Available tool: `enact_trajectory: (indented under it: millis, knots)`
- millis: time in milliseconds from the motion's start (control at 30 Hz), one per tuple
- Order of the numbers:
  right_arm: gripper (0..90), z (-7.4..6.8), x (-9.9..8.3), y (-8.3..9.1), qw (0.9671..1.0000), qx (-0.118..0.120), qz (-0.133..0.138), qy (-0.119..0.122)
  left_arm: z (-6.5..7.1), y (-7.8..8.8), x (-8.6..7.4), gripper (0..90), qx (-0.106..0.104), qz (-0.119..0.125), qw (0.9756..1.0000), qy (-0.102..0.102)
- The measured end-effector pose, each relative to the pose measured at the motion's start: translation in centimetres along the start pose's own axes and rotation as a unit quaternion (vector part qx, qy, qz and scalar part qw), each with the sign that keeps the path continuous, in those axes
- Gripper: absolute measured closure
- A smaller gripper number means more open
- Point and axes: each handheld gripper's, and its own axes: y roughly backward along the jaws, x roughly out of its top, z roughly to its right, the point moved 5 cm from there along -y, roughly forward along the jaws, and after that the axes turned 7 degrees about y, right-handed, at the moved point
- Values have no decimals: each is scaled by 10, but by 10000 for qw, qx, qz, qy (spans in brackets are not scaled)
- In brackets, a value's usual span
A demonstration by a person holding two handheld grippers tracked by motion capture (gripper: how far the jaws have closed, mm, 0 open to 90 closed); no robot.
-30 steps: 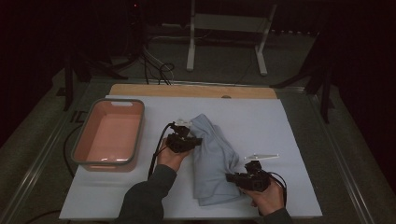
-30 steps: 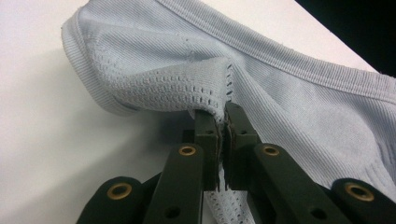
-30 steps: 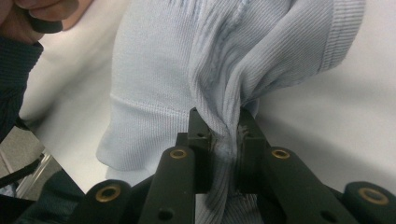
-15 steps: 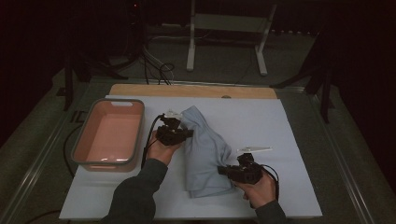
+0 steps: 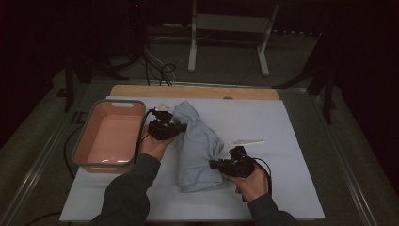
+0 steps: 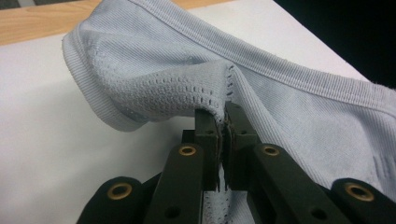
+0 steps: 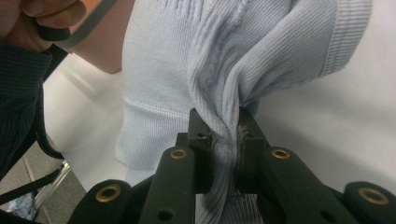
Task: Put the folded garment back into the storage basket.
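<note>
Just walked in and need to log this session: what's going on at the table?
A person is handling a light blue garment on the white table with a gripper in each hand. The left gripper is shut on a fold near the garment's ribbed edge, and the right gripper is shut on a bunched fold at its other side. The cloth is gathered between the two. A pink bin stands at the table's left, with nothing seen in it.
</note>
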Motion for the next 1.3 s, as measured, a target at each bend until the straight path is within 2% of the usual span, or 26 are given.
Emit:
enact_trajectory:
  millis: [600, 833, 1300]
  knots:
    - [807, -14, 29, -17, 9997, 171, 148, 15, -18, 20, 21, 868, 91, 137, 9999, 21]
    - [807, -20, 40, -23, 9996, 208, 200, 31, -26, 27, 27, 868, 61, 256, 9995, 174]
    - [808, -34, 61, -38, 9992, 285, 264, 82, -37, 40, 40, 868, 216, 359, 9989, 193]
